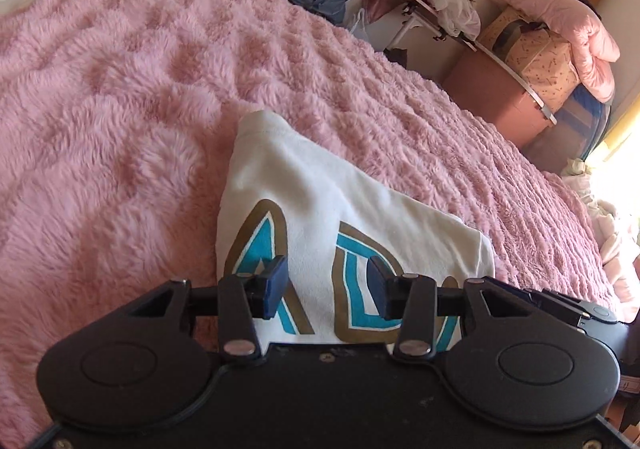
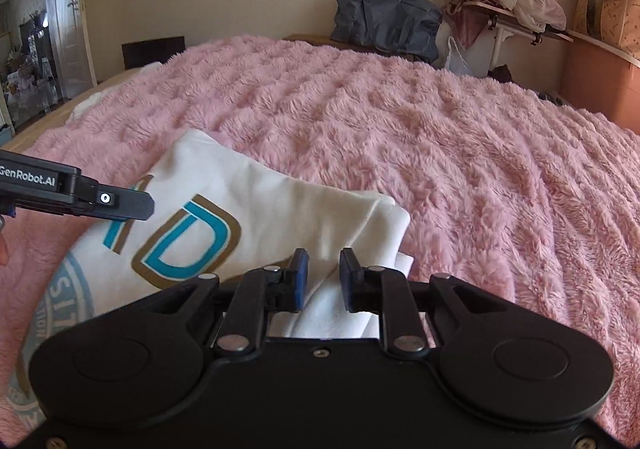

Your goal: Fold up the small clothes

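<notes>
We hold our left gripper [image 1: 327, 287] tilted downward, jaws wide apart and empty. Our right gripper [image 2: 323, 276] tilts down beside it, jaws narrowly parted, gripping nothing.

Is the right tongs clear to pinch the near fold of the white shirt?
Probably yes: the right tongs sit just over the white shirt, slightly apart, nothing between; the left tongs are off to the side.

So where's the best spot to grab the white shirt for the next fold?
Probably the near right corner of the white shirt, where the layered edge lifts off the pink blanket. Come in from the right with the right gripper, pinching all layers together.
</notes>
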Demonstrator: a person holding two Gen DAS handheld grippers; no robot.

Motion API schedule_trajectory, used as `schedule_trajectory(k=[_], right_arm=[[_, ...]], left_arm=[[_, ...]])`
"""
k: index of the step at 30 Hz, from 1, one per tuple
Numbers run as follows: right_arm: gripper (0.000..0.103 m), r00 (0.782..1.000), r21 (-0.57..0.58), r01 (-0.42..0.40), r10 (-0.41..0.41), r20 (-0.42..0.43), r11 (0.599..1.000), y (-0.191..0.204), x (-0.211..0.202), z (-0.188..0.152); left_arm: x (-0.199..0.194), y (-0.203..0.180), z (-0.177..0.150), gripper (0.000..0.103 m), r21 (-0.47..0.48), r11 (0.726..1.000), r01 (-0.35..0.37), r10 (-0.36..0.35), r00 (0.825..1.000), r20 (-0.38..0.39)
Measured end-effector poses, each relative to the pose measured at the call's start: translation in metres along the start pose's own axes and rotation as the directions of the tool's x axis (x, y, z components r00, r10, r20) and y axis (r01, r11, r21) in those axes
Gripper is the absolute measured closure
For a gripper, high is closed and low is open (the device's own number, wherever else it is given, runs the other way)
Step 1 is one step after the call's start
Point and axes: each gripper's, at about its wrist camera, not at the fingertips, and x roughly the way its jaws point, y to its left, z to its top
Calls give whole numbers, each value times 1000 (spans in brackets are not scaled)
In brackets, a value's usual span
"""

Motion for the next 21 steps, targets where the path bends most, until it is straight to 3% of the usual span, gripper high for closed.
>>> schedule_trajectory(k=[3, 9, 12, 15, 21], right_arm=[[85, 999, 14, -12, 12, -36, 1000, -9, 12, -11], [85, 999, 12, -20, 20, -41, 1000, -11, 15, -21], [76, 999, 38, -39, 38, 20, 999, -9, -13, -14], [75, 994, 18, -82, 80, 78, 996, 3, -55, -20], [75, 993, -61, -103, 107, 58, 993, 31, -102, -62]], left_arm=[[8, 13, -9, 57, -35, 999, 24, -24, 1000, -2], [-6, 1, -12, 57, 29, 999, 23, -24, 999, 26], [-41, -13, -15, 57, 72, 996, 48, -54, 996, 73], [-78, -25, -38, 57, 104, 992, 72, -80, 994, 80], [-104, -25, -98, 56, 113, 992, 51, -52, 999, 5]])
